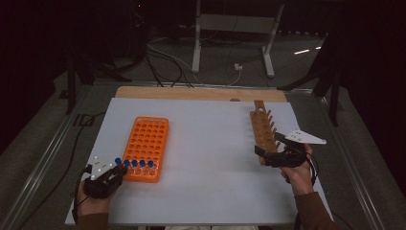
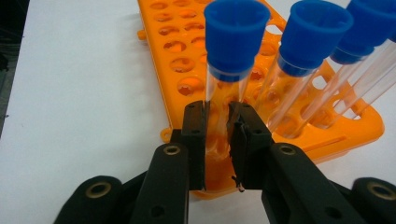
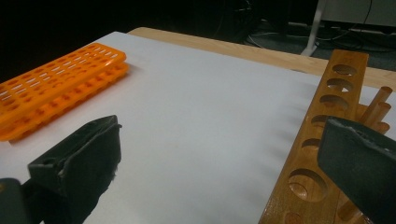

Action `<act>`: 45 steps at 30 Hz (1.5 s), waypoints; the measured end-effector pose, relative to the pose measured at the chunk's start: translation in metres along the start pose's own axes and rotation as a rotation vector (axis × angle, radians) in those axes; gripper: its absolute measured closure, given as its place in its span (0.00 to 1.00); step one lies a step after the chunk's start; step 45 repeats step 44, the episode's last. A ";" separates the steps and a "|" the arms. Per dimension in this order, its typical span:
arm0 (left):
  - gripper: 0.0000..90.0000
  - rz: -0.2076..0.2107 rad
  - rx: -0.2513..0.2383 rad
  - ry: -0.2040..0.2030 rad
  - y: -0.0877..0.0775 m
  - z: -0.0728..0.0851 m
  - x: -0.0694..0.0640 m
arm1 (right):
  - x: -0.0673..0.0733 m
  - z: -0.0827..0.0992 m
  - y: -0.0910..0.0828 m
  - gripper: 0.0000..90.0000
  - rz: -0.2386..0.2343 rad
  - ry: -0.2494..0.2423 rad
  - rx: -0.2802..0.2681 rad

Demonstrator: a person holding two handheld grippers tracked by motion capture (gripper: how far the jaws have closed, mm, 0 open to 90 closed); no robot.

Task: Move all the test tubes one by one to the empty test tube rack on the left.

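An orange tube rack (image 1: pixel 146 143) lies on the left of the white table top (image 1: pixel 210 158). Its near row holds several clear test tubes with blue caps (image 2: pixel 310 42). My left gripper (image 1: pixel 118 169) is at the rack's near left corner, shut on the glass of the end test tube (image 2: pixel 232 37), whose cap rises above the pads (image 2: pixel 198 126). A wooden rack (image 1: pixel 262 128) with a row of round holes lies on the right. My right gripper (image 1: pixel 269 144) stands open at its near end, one jaw over the wood (image 3: pixel 327 102), with nothing between the fingers.
The orange rack (image 3: pixel 56 88) has many empty holes behind the tube row. Wooden pegs (image 3: pixel 378 105) stick out of the wooden rack's far side. A bare wood strip (image 1: pixel 201 93) edges the table's far side. Cables and a metal stand (image 1: pixel 230 33) are on the floor beyond.
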State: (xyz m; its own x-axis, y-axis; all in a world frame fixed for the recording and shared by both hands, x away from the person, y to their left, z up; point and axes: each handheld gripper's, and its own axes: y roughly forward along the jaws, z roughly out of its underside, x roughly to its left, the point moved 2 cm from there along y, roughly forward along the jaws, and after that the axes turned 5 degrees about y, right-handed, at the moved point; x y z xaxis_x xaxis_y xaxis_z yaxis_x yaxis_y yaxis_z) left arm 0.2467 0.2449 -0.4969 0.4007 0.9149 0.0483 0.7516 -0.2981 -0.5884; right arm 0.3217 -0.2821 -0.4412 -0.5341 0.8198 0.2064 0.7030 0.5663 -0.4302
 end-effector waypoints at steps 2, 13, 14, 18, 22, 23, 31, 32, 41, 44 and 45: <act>0.79 0.005 -0.037 -0.006 -0.005 -0.003 0.001 | 0.000 0.000 0.000 0.00 -0.001 0.001 0.001; 0.87 -0.005 -0.042 0.026 -0.009 -0.007 0.000 | 0.000 0.003 -0.001 0.00 0.000 0.002 0.000; 0.87 -0.006 -0.041 0.023 -0.009 -0.007 0.000 | 0.000 0.004 -0.002 0.00 -0.001 0.002 -0.004; 0.78 0.011 -0.060 -0.024 -0.010 -0.005 0.003 | -0.002 0.006 -0.004 0.00 0.003 0.003 -0.012; 0.66 0.036 -0.156 -0.059 -0.021 -0.010 0.009 | -0.002 0.009 -0.009 0.00 0.022 -0.017 -0.017; 0.62 0.045 -0.180 -0.066 -0.024 -0.011 0.010 | -0.002 0.010 -0.010 0.00 0.020 -0.015 -0.022; 0.36 0.061 -0.325 -0.076 -0.036 -0.020 0.011 | -0.003 0.022 -0.020 0.00 0.032 -0.011 -0.069; 0.30 0.040 -0.328 -0.076 -0.036 -0.021 0.011 | -0.003 0.025 -0.021 0.00 0.031 -0.014 -0.072; 0.01 -0.018 -0.348 -0.077 -0.031 -0.029 0.010 | -0.002 0.040 -0.029 0.00 0.041 -0.025 -0.119; 0.01 -0.017 -0.344 -0.073 -0.029 -0.029 0.008 | 0.000 0.042 -0.028 0.00 0.050 -0.038 -0.119; 0.01 -0.017 -0.344 -0.073 -0.029 -0.029 0.008 | 0.000 0.042 -0.028 0.00 0.050 -0.038 -0.119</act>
